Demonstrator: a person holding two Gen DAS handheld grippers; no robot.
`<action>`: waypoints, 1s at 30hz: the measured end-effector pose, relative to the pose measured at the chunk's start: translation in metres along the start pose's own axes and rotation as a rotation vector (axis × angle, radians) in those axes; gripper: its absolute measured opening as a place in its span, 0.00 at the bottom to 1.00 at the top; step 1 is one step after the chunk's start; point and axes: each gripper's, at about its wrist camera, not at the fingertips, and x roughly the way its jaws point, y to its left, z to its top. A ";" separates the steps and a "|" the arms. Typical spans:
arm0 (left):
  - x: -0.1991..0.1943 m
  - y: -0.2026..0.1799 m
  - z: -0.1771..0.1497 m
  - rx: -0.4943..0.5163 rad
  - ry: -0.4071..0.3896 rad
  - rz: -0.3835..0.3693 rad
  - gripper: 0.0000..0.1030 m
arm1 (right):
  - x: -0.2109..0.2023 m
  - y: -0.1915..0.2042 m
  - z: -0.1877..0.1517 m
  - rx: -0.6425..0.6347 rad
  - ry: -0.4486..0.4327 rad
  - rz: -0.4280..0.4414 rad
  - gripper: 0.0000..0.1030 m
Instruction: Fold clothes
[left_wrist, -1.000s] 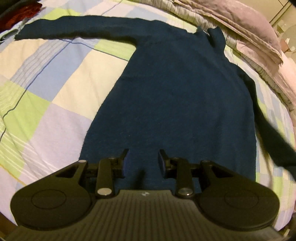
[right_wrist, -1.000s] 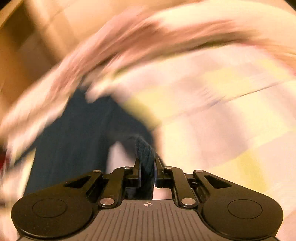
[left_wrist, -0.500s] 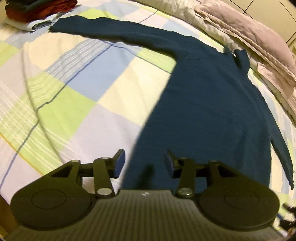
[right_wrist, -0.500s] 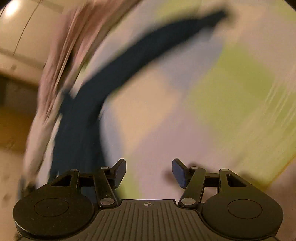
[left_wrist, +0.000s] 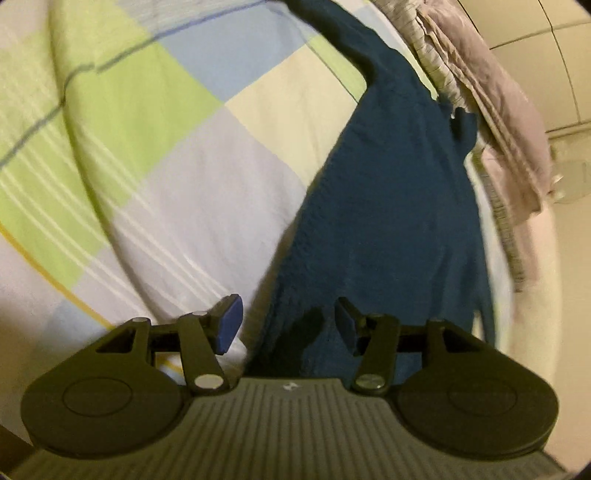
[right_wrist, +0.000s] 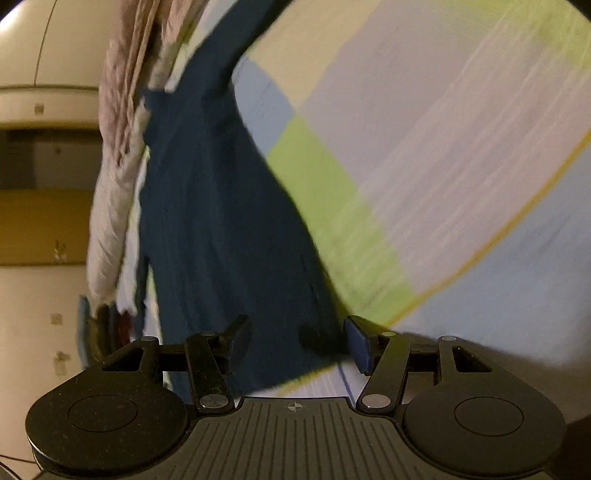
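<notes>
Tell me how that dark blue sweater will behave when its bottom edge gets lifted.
The dark blue sweater looks like soft knit lying flat on the checked bedspread, so it will probably droop and sag rather than hold shape. Its fuzzy texture suggests it should not slip easily. The spread-out sleeve will likely drag behind.

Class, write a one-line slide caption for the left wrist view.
Open left gripper poised over hem of dark blue sweater on checked bedspread.
</notes>
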 end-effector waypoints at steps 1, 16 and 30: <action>0.000 0.002 0.002 -0.001 0.015 -0.017 0.47 | 0.004 0.003 -0.003 -0.006 -0.026 -0.004 0.57; -0.043 -0.015 0.004 0.262 0.078 -0.105 0.04 | -0.048 0.061 -0.030 -0.036 -0.253 -0.176 0.07; -0.044 -0.021 -0.016 0.349 0.090 0.221 0.14 | -0.008 0.062 -0.051 -0.098 -0.063 -0.575 0.46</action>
